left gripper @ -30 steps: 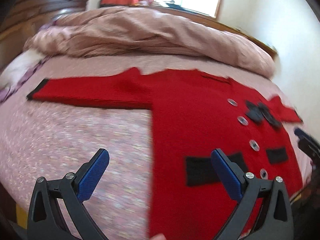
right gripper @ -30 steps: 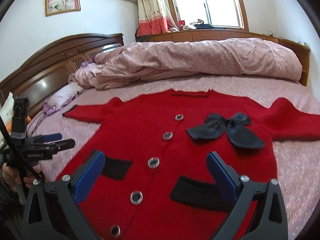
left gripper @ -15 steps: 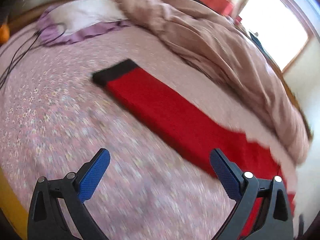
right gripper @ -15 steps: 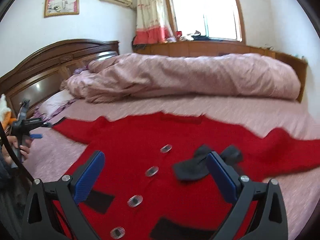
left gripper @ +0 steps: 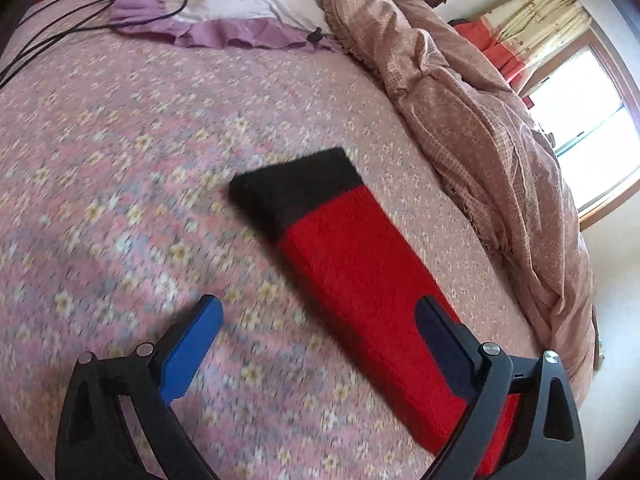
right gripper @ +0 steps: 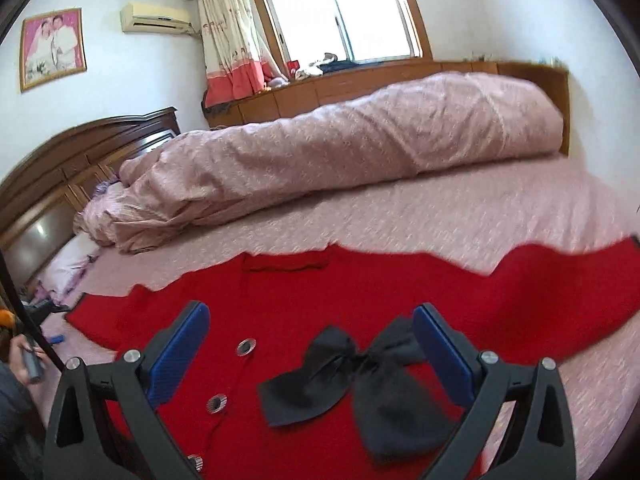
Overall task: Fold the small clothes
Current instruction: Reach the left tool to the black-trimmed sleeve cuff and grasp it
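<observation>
Cardigan: my red cardigan (right gripper: 360,300) lies flat, front up, on the flowered bedsheet (left gripper: 120,184).
Sleeve: its black cuff (left gripper: 296,188) is ahead of my left gripper (left gripper: 318,346).
Bow: the black bow (right gripper: 352,376) sits between my right gripper's (right gripper: 310,344) fingers.
Grippers: both spread apart, empty.
Beyond: a rolled pink duvet (right gripper: 340,148).

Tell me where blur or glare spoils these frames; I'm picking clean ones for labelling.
Left wrist view: the floral bedsheet and the sleeve's black cuff are smeared by motion, and the window is blown out. Right wrist view: the black bow reads fairly sharp, the red cardigan has a smeared far edge, and the window is overexposed. Fisheye bending in both.
</observation>
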Demonstrator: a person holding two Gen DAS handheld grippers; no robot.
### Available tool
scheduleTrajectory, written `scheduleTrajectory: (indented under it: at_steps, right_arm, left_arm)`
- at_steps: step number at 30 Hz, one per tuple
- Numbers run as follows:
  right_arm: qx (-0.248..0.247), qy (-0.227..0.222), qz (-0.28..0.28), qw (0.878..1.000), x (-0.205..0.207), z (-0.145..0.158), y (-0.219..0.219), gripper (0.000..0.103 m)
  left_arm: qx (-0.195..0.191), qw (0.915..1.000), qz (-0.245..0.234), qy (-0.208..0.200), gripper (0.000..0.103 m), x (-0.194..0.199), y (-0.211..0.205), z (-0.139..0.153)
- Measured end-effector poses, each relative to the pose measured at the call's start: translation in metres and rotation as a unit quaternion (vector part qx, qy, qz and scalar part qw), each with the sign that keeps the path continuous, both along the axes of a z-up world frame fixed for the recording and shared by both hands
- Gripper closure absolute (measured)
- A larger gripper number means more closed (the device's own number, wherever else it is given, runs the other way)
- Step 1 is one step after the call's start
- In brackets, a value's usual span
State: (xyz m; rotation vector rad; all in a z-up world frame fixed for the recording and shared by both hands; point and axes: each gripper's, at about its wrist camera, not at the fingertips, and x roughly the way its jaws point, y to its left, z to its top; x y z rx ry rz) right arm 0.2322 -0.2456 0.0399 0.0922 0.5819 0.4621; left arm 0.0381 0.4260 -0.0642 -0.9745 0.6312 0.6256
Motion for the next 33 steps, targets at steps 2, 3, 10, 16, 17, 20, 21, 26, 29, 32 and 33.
scheduleTrajectory:
  at_steps: [2,3,10,16,17,20,21,26,29,32,33]
  right_arm:
    - [0.004,-0.001,-0.005,1.0,0.005,0.002,-0.003,0.0]
    - [0.009,0.0,-0.011,1.0,0.007,0.002,-0.006,0.0]
    - [0.01,-0.017,-0.045,0.999,0.013,0.012,-0.033,0.0]
    - [0.06,0.008,-0.079,0.995,0.024,0.006,-0.06,0.0]
    - [0.063,0.014,-0.08,0.995,0.025,0.003,-0.061,0.0]
    - [0.058,0.017,-0.077,0.995,0.028,0.001,-0.06,0.0]
    - [0.054,0.015,-0.072,0.996,0.028,0.001,-0.058,0.0]
    - [0.029,-0.001,-0.049,0.998,0.022,0.006,-0.044,0.0]
    - [0.013,-0.01,-0.044,0.999,0.017,0.009,-0.043,0.0]
    - [0.021,-0.011,-0.049,0.999,0.016,0.011,-0.05,0.0]
    - [0.025,-0.01,-0.054,0.998,0.017,0.011,-0.054,0.0]
  left_arm:
    - [0.001,0.9999,0.005,-0.013,0.01,0.004,0.008,-0.002]
    - [-0.001,0.9997,0.011,-0.022,0.01,0.006,0.013,-0.003]
    - [-0.006,0.9979,0.013,-0.063,0.006,0.023,0.041,-0.007]
    - [-0.028,0.9961,0.037,-0.075,0.05,0.029,0.06,-0.011]
    - [-0.043,0.9954,0.048,-0.071,0.074,0.027,0.063,-0.016]
    - [-0.07,0.9923,0.079,-0.065,0.097,0.02,0.07,-0.026]
    - [-0.069,0.9924,0.078,-0.065,0.097,0.02,0.07,-0.025]
    - [-0.009,0.9961,0.068,-0.055,0.1,0.025,0.054,0.001]
    - [0.032,0.9951,0.043,-0.083,0.1,0.03,0.031,0.039]
    - [0.084,0.9891,-0.002,-0.121,0.1,0.044,-0.011,0.089]
    - [0.099,0.986,-0.02,-0.133,0.1,0.052,-0.028,0.104]
